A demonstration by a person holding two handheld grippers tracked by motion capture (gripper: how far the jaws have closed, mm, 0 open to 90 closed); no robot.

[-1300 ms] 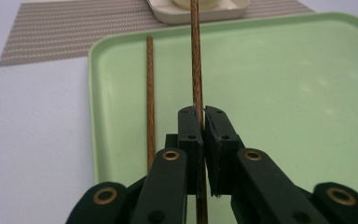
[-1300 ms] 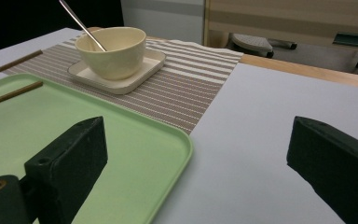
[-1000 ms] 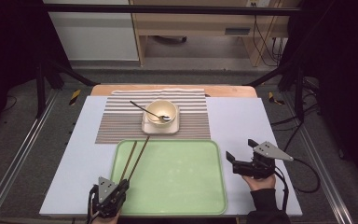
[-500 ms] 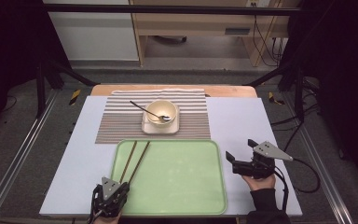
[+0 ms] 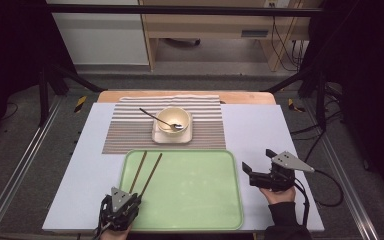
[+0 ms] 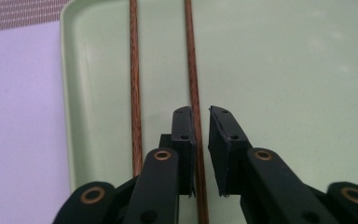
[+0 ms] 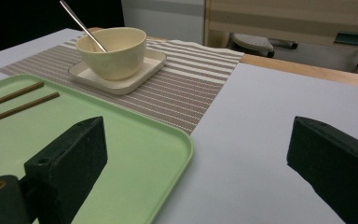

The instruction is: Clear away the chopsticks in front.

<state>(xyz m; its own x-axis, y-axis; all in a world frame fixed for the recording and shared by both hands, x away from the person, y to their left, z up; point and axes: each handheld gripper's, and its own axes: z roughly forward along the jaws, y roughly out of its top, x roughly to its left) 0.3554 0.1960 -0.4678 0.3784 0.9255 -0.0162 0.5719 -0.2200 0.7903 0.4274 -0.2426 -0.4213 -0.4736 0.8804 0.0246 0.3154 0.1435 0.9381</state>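
Observation:
Two brown wooden chopsticks [image 5: 147,172] lie side by side in the left part of a pale green tray [image 5: 200,200]. My left gripper [image 5: 131,198] sits at the tray's near left corner, pointing along them. Its jaws have just been opening. In the left gripper view the right chopstick [image 6: 191,60] runs between the jaws of that gripper [image 6: 201,114], against the left pad, with a gap to the right pad. The other chopstick [image 6: 134,84] lies outside the jaws. My right gripper [image 5: 258,161] rests open and empty on the table, right of the tray.
Beyond the tray a cream bowl [image 5: 172,120] with a metal spoon [image 5: 155,117] in it stands on a square plate [image 5: 160,136] on a striped placemat [image 5: 130,130]. The pale table top [image 5: 260,130] ends near both hands.
The chopsticks' far ends reached past the tray's far rim a second ago; now both sticks lie inside the tray. The right gripper has not moved.

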